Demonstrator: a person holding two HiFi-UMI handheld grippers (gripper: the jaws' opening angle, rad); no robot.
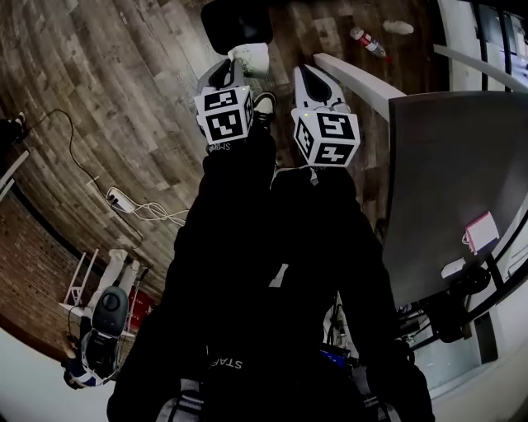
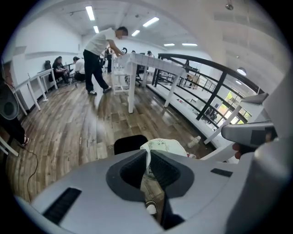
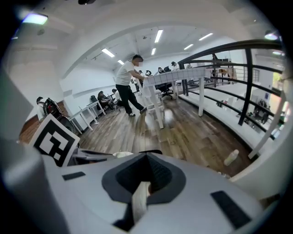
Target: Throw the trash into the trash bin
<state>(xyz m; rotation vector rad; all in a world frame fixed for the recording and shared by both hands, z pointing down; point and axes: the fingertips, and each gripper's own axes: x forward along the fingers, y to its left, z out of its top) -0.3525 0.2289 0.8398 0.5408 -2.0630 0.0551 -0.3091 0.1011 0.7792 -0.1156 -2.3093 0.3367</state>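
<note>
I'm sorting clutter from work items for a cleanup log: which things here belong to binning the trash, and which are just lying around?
Part of the job:
crumpled trash clamped in the left gripper
white strip in the right gripper
black bin

Just lying about:
bottle on the floor
power strip
grey table

Bottle [image 1: 368, 43] on floor [image 1: 124, 82]; power strip [image 1: 118, 198]; table [image 1: 445, 165].
</note>
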